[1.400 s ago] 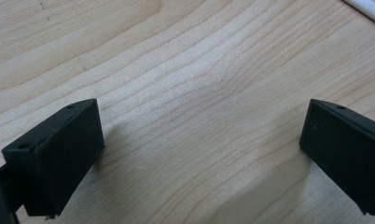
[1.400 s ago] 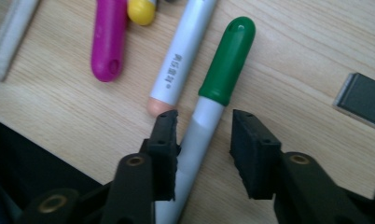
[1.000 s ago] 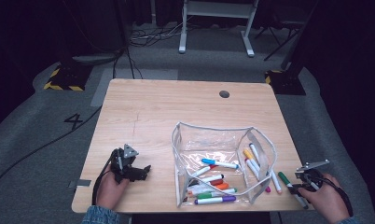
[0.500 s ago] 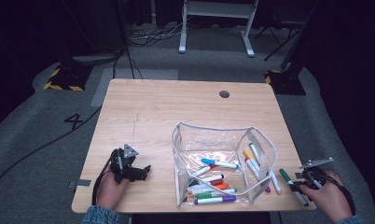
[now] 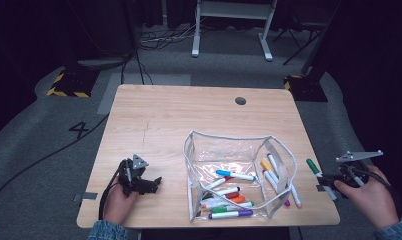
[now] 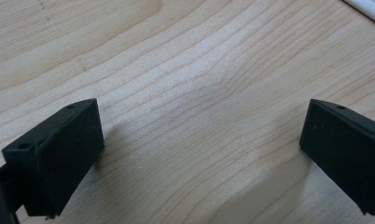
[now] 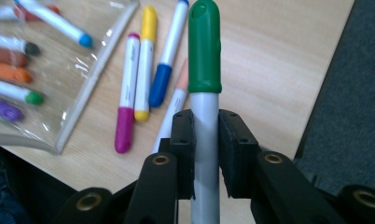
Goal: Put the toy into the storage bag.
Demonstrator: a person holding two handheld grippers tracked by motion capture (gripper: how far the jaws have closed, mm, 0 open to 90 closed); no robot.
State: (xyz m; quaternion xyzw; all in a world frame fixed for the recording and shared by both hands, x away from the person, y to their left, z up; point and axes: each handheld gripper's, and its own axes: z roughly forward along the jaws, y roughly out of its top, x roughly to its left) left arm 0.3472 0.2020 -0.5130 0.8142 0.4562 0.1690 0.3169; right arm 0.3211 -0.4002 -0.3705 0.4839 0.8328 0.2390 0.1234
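Observation:
My right gripper is shut on a green-capped marker, which stands up between the pads above the table's right edge. From above, the green marker points away from the right gripper, just right of a clear zip pouch. The pouch lies open and holds several coloured markers. On the bare wood at the front left, my left gripper rests open, its jaws wide apart with nothing between them.
Pink, yellow and blue markers lie loose on the wood beside the pouch's edge. The table's right edge drops to grey carpet. A round cable hole sits at the back.
My right gripper has risen from the table, taking the green marker up with it. The left gripper has stayed where it was.

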